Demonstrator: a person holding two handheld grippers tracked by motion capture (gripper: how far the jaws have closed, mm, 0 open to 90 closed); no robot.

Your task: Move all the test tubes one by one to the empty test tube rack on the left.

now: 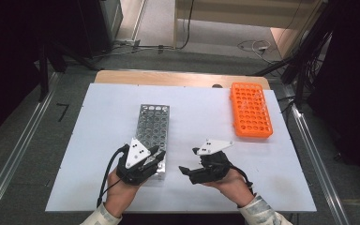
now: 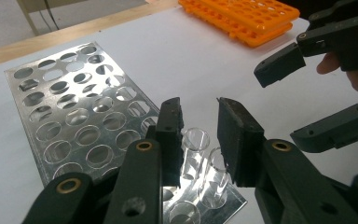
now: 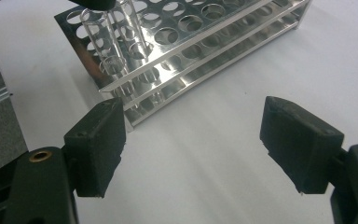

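Left gripper point(image 2: 198, 135) hovers over the metal rack's point(image 1: 152, 123) near corner, jaws slightly apart around a glass test tube point(image 2: 193, 156) standing upright in its hole. Right gripper point(image 3: 205, 149) waits nearby, released.

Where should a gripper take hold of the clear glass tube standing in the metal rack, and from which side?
Grip the clear glass tube on its bare upper part above the silver metal rack, coming from above. It stands upright and the rack's plates surround its lower part; a second tube beside it leaves little room.
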